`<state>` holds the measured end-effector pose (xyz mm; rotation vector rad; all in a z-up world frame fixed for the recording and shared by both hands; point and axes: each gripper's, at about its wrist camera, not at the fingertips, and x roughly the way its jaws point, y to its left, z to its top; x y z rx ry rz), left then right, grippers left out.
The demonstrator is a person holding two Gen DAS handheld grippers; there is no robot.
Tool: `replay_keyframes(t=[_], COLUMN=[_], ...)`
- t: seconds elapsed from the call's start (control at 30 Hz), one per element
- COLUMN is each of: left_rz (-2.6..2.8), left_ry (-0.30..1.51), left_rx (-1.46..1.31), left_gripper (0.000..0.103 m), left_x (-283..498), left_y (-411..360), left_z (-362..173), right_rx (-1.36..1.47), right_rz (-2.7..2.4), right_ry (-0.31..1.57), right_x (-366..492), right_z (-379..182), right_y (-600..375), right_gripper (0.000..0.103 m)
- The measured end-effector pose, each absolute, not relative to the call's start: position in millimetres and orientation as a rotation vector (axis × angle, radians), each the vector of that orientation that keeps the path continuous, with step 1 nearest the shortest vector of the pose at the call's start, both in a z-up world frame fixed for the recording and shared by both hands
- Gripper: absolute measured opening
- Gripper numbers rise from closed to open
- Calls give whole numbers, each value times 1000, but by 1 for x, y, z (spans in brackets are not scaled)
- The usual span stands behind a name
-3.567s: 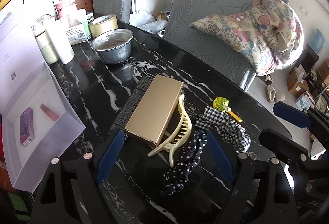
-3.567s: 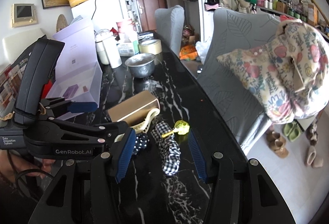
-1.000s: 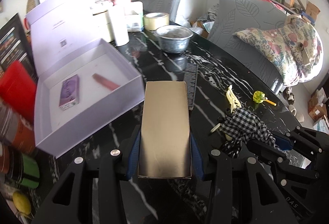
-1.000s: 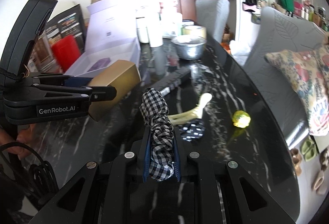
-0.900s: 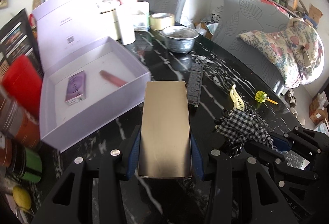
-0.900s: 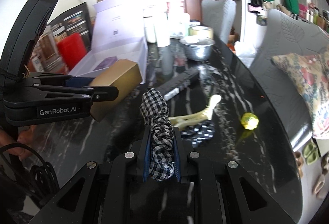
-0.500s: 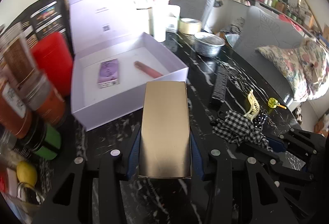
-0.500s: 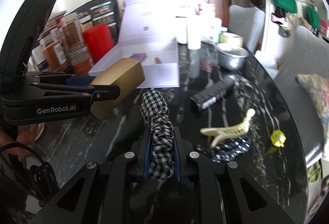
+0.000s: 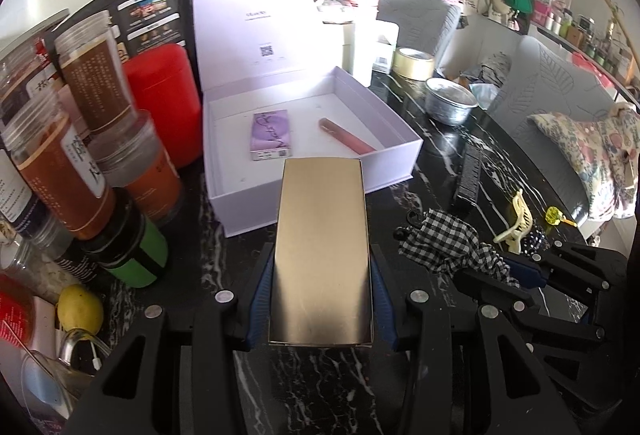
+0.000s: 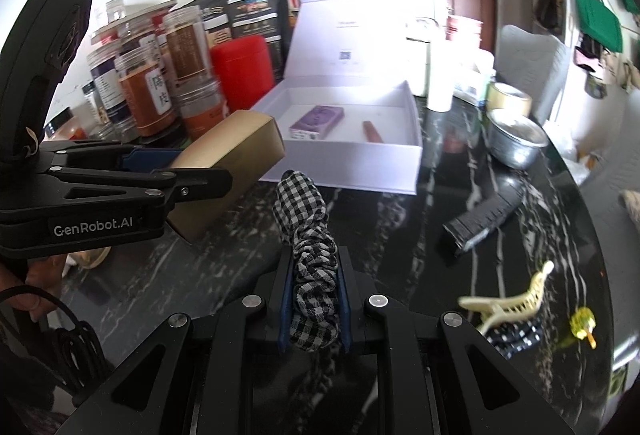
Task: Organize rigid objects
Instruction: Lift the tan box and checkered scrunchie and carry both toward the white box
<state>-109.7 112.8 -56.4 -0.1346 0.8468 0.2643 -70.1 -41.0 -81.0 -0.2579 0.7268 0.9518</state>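
Gold box (image 9: 322, 247) sits clamped in the left gripper (image 9: 320, 299) jaws, above the table (image 9: 440, 163), its far end just short of the open white box (image 9: 396, 139); its underside is hidden. Right gripper (image 10: 313, 299) jaws pinch a checked scrunchie (image 10: 310, 255), whose lower end disappears behind the gripper body.
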Motion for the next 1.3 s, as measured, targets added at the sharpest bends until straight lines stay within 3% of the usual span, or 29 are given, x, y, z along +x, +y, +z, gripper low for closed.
replay_keyframes(t=[1.3], left_rz=[261], left_ry=[718], left_rx=[-104], left_gripper=[44], left_x=[-14], left_y=[160], left_z=[-4], right_rx=[-288], right_rz=[906], right_ry=[647], right_x=[21], right_z=[-28], right_y=[14], right_gripper=[19])
